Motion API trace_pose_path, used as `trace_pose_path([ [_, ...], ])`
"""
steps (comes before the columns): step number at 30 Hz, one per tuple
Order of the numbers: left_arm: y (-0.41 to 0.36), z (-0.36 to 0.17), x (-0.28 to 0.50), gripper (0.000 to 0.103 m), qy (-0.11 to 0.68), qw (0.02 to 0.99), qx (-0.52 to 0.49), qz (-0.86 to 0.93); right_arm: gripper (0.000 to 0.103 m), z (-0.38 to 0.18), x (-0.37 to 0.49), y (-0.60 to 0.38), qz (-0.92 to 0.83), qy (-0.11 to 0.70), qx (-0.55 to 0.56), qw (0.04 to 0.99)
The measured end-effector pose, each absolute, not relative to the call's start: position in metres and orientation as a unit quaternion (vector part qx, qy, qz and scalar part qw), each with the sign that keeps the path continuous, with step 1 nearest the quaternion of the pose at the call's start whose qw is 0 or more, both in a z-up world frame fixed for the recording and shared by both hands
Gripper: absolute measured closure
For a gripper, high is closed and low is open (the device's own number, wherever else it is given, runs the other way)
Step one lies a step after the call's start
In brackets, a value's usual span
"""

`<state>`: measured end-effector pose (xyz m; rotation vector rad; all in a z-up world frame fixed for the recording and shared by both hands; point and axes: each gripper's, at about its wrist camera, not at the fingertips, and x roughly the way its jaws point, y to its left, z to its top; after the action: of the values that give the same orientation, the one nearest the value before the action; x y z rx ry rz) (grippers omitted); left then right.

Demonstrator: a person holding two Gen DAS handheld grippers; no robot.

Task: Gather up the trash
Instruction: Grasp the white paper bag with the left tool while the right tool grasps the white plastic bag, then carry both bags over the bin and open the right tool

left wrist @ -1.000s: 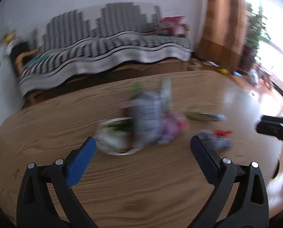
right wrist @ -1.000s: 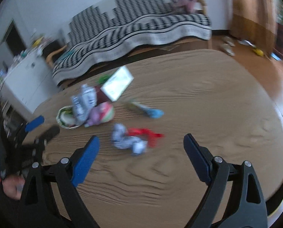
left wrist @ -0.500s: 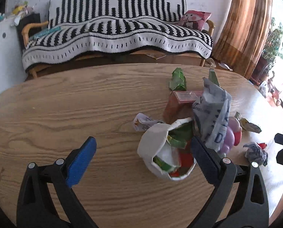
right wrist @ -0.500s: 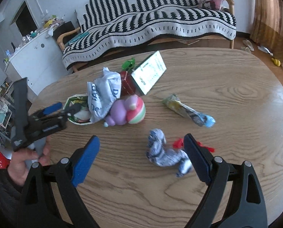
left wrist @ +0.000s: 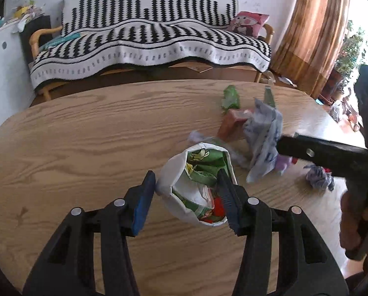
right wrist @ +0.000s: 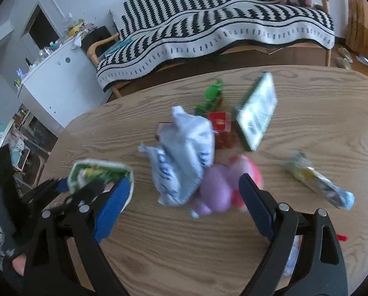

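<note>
My left gripper is partly closed on the white paper cup stuffed with green and red wrappers: the left blue pad presses the outside of the cup's wall and the right one sits inside the rim, so I am pinching one side of it. The cup lies tilted on the oval wooden table, its long axis running away from me with the open mouth facing up and toward the sofa. My right gripper stands wide open and holds nothing; its 2 blue pads straddle the near edge of the trash pile, with the purple and pink rounded plastic toy just ahead between them. Leaning against that toy is a crumpled white plastic bag with blue print, standing roughly upright. Just behind it lie a red carton and a green-and-white flat box tilted on edge, with a green wrapper farther back. To the right, apart from the pile, a long yellowish wrapper with a blue end lies diagonally. Beyond the table is a sofa under a black-and-white striped blanket.
</note>
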<state>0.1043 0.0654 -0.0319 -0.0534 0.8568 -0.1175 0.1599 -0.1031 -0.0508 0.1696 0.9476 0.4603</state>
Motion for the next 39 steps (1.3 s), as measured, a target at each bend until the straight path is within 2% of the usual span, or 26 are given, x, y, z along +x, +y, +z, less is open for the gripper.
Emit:
trace_pose_path([
  [4, 0.087, -0.03, 0.096, 0.052, 0.413, 0.91, -0.03, -0.036, 0.016, -0.054, 0.169, -0.078, 0.206, 0.446, 0.049, 0.869],
  [5, 0.092, -0.028, 0.095, 0.052, 0.411, 0.911, -0.032, -0.032, 0.02, -0.055, 0.171, -0.074, 0.203, 0.446, 0.046, 0.871],
  [6, 0.094, -0.028, 0.094, 0.052, 0.41, 0.911, -0.032, -0.031, 0.025, -0.056, 0.173, -0.072, 0.202, 0.446, 0.042, 0.871],
  [7, 0.095, -0.028, 0.094, 0.052, 0.41, 0.911, -0.03, -0.029, 0.046, -0.057, 0.174, -0.069, 0.198, 0.447, 0.035, 0.872],
  [8, 0.095, -0.027, 0.093, 0.052, 0.409, 0.912, -0.03, -0.025, 0.059, -0.059, 0.174, -0.067, 0.203, 0.45, 0.033, 0.869],
  [9, 0.095, -0.027, 0.093, 0.052, 0.408, 0.912, -0.03, -0.023, 0.061, -0.058, 0.172, -0.069, 0.204, 0.448, 0.036, 0.87],
  [10, 0.093, -0.026, 0.094, 0.052, 0.408, 0.912, -0.03, -0.024, 0.069, -0.056, 0.169, -0.07, 0.204, 0.444, 0.034, 0.872],
  [15, 0.071, -0.016, 0.096, 0.052, 0.397, 0.917, -0.027, -0.035, 0.072, -0.035, 0.142, -0.093, 0.218, 0.427, 0.037, 0.877],
  [21, 0.011, 0.002, 0.092, 0.052, 0.375, 0.923, -0.02, -0.081, 0.072, -0.015, 0.104, -0.17, 0.187, 0.421, 0.052, 0.886],
  [31, -0.149, 0.016, 0.067, 0.052, 0.351, 0.914, 0.019, -0.203, 0.072, -0.009, 0.02, -0.37, 0.039, 0.415, 0.094, 0.904],
  [39, -0.29, 0.009, 0.031, 0.052, 0.345, 0.885, 0.041, -0.31, 0.072, -0.03, -0.061, -0.516, -0.072, 0.416, 0.146, 0.895],
])
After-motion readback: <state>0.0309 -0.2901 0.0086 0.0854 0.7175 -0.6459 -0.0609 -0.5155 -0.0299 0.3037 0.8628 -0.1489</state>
